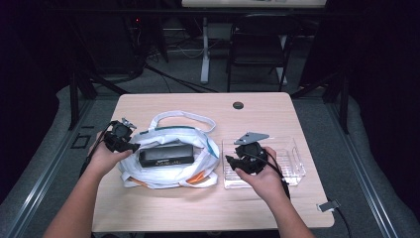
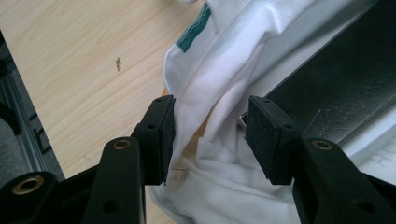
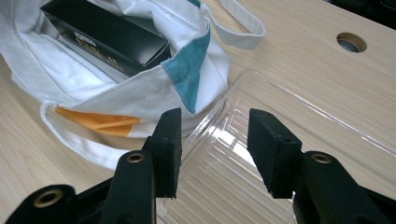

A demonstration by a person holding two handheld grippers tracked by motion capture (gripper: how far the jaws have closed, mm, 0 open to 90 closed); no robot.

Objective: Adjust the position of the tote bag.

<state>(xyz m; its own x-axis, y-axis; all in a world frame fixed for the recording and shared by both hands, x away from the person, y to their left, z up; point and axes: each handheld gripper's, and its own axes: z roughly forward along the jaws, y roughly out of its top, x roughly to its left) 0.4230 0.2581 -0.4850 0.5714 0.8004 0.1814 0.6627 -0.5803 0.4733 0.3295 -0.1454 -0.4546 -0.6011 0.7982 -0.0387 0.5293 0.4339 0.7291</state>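
jaws L gripper (image 2: 210, 135) apart round bag (image 2: 224, 60) cloth; R gripper (image 3: 215, 149) agape over tray (image 3: 327, 116)

No legible text on the black box (image 3: 107, 35)

You have a white cloth bag (image 1: 168, 171) lying slumped on the worktop (image 1: 163, 213), mouth open, with teal trim, orange patches and a pale strap looped toward the far edge. Inside it lies a black box (image 1: 166, 155), flat and lengthwise, with what looks like small print on top. Just beside the bag sits a clear plastic tray (image 1: 292, 166).
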